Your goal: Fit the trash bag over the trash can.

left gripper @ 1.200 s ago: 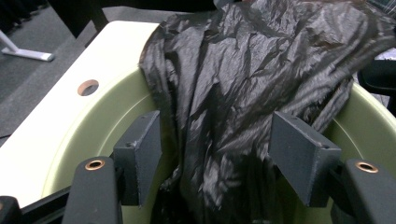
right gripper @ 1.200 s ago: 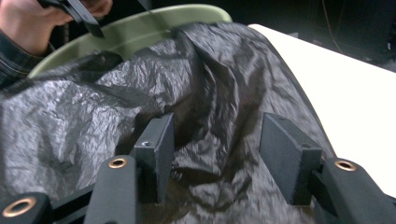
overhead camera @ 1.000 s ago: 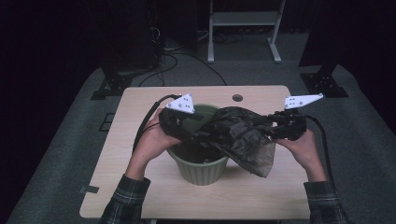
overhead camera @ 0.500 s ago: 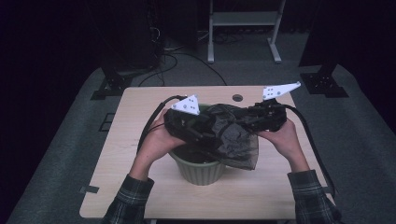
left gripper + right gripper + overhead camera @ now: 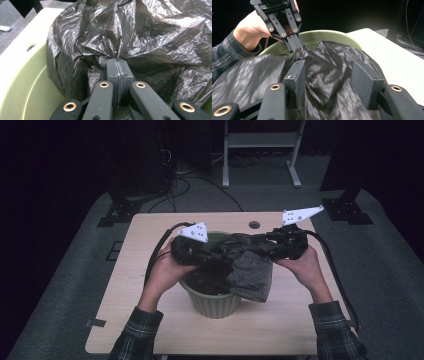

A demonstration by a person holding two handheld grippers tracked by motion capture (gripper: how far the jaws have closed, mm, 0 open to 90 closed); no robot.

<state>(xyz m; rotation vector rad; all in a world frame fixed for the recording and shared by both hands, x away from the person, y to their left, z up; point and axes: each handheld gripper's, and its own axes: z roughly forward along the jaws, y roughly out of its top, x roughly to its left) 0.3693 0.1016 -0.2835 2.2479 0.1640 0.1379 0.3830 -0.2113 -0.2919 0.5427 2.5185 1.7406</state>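
Crinkled black plastic bag [image 5: 245, 262] is draped over the rim of a round, ribbed pale green pot [image 5: 215, 302] on the wooden table [image 5: 140, 315]. A fold is pinched by the left gripper [image 5: 117, 67], whose jaws have just been closing. The right gripper [image 5: 328, 77] is held with jaws apart, bag film bunched between them.

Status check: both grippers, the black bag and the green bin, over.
Left gripper has just closed, pinching black bag. Right gripper jaws apart, bag between them. Bag draped over green bin rim, not spread. Nothing in the way.

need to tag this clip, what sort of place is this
Probably a lab or recording studio: a light wooden table on grey carpet, black stand bases and loose floor cables in a darkened room.
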